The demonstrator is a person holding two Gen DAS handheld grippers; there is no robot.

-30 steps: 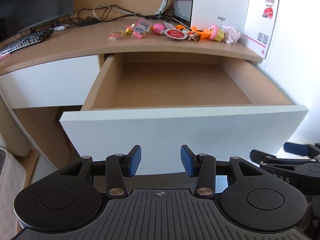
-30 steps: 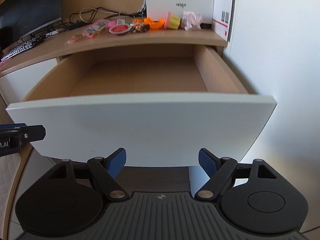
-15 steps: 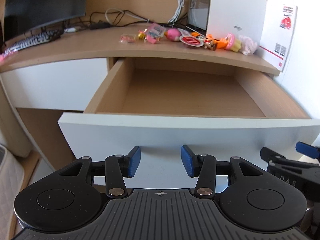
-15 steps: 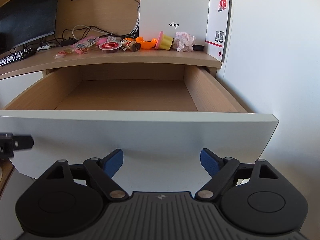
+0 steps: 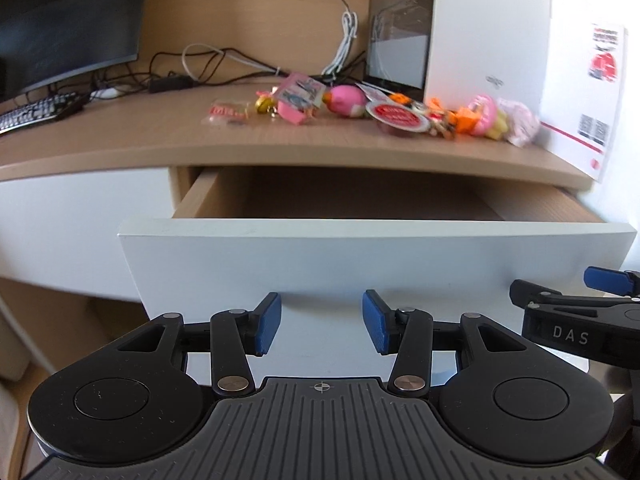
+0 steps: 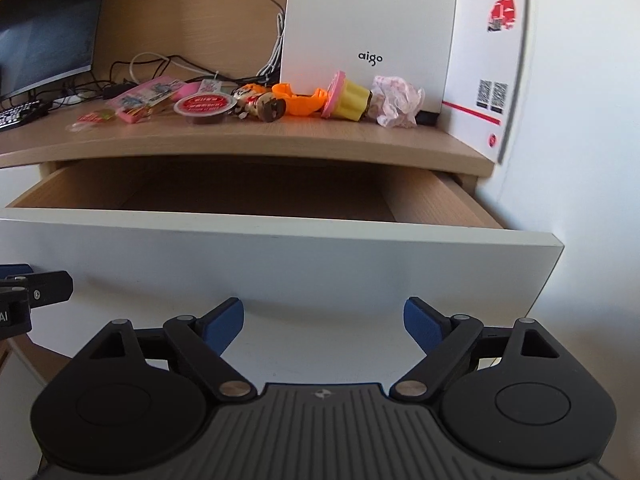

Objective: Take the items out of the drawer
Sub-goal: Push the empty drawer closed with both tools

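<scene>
Both the left gripper (image 5: 321,322) and right gripper (image 6: 323,326) gape, holding nothing, facing the pulled-out white-fronted wooden drawer (image 6: 280,256). Colourful small toys and snack packets (image 6: 256,100) line the wooden desktop's (image 6: 256,136) front edge by the white box (image 6: 370,20).

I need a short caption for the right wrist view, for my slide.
Open right gripper faces the pulled-out drawer, small toys and snacks lined up on the desk above.

Dark monitor (image 5: 68,24) at far left above a keyboard (image 5: 28,114). Tangled black and white cables (image 5: 208,64) along the back of the wooden tabletop (image 5: 120,140). White "aigo" box (image 6: 368,20) upright, with a red-printed card (image 6: 486,60) leaning just beside.
</scene>
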